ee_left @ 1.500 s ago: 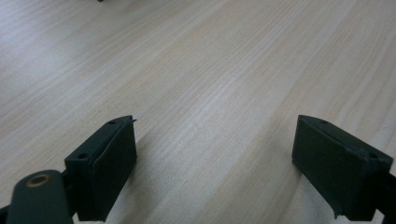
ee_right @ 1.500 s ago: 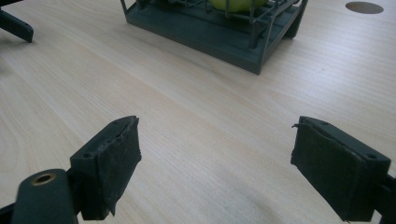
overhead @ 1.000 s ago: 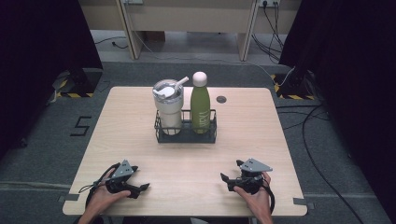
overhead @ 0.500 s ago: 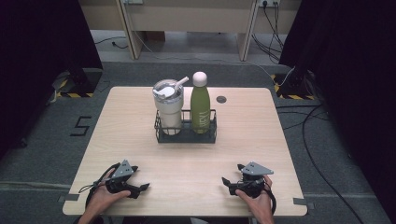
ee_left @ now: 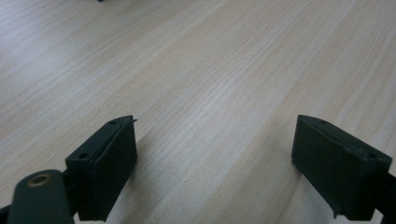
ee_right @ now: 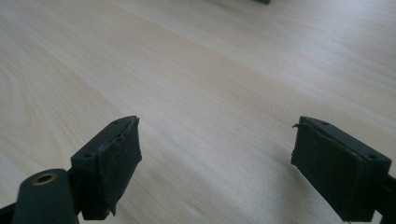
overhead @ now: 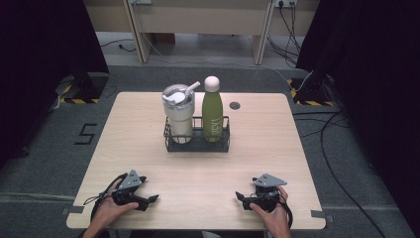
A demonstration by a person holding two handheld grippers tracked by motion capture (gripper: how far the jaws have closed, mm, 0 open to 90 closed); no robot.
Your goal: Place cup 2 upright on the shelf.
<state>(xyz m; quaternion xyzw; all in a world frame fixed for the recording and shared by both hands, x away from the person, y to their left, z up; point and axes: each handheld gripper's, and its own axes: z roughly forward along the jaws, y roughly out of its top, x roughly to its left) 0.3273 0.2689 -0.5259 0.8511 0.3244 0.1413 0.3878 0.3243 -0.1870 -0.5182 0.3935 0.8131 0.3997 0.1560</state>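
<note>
On the pale wood-grain worktop point(overhead: 277, 148) a black wire rack point(overhead: 197, 141) holds a steel tumbler point(overhead: 178, 114) and a slim green bottle point(overhead: 212, 116). Well apart, the left gripper point(overhead: 151, 199) and right gripper point(overhead: 240, 197) rest near the front edge, blocky black jaws spread wide, empty.

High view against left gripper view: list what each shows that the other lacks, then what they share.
High view alone: a black wire caddy mid-table holding a steel tumbler with lid and straw beside a green bottle, plus both hands, with the right gripper on the near edge. Left gripper view alone: a close look at its own two black pads, standing apart with nothing between. Shared: the light wooden table and the left gripper.
</note>
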